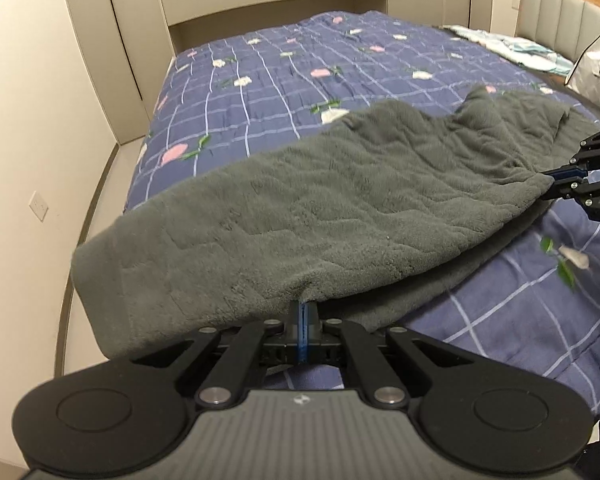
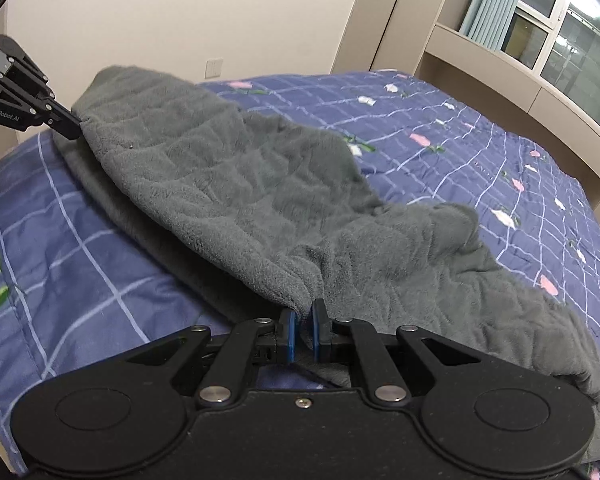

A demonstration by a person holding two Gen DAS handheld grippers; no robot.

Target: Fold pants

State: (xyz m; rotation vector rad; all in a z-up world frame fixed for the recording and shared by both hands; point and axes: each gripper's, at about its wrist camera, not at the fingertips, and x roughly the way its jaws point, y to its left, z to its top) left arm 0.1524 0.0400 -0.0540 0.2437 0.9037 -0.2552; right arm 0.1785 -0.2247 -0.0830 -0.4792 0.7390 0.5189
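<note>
The person's hands are out of both views; only the black bodies of the two tools show, so how the hands sit cannot be told. The grey fleece pants (image 1: 320, 208) are bunched enough that waistband and legs are hard to tell apart, and a lower layer of the same cloth lies partly hidden under the lifted fold. In the left wrist view the far right end of the pants and a white bag (image 1: 598, 68) by the headboard are cut off at the picture's edge. The pants lie across the near part of the bed, on a blue checked quilt (image 1: 284, 68) with pink and white flowers. The left gripper (image 1: 303, 312) points down at a slant, its blue pads pressed together on the near hem, pinching the cloth. The right gripper (image 2: 303, 312) also slants downward; its pads clamp a thick fold of the fleece, with a narrow gap between them filled by cloth. Each tool appears in the other's view, holding an end of the same raised edge.
</note>
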